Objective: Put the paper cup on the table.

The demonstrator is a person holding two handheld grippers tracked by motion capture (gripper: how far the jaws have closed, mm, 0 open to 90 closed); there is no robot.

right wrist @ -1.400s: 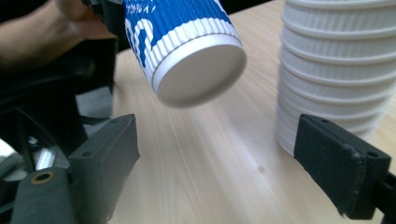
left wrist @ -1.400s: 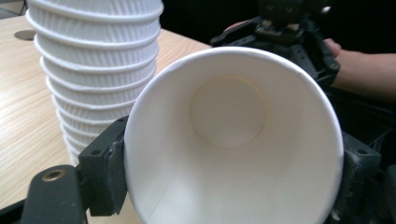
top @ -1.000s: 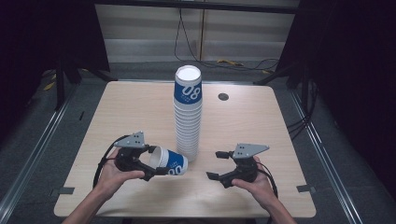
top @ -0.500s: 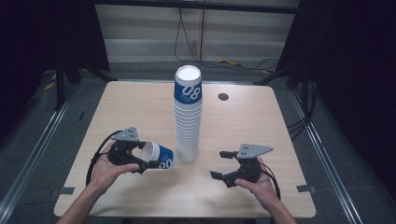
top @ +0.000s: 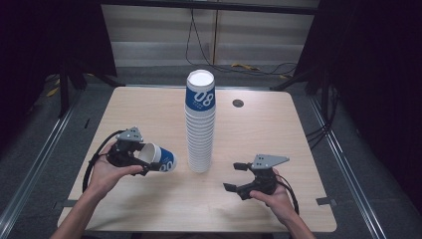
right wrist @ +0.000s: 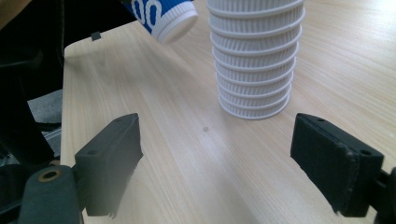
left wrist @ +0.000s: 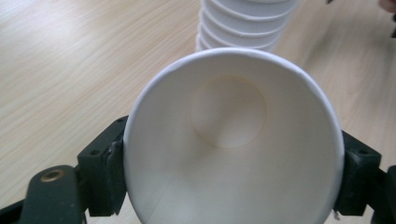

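Both hands low: left gripper (top: 144, 158) clamps sideways cup (top: 158, 158), right gripper (top: 238, 177) agape.

Left hand-held gripper (top: 144, 160) clamped, tilted sideways; right hand-held gripper (top: 238, 177) jaws apart.

The stack (left wrist: 243, 25) was cut off by the top edge in the left gripper view; the table (left wrist: 70, 70) behind the cup (left wrist: 233, 154) was hidden.
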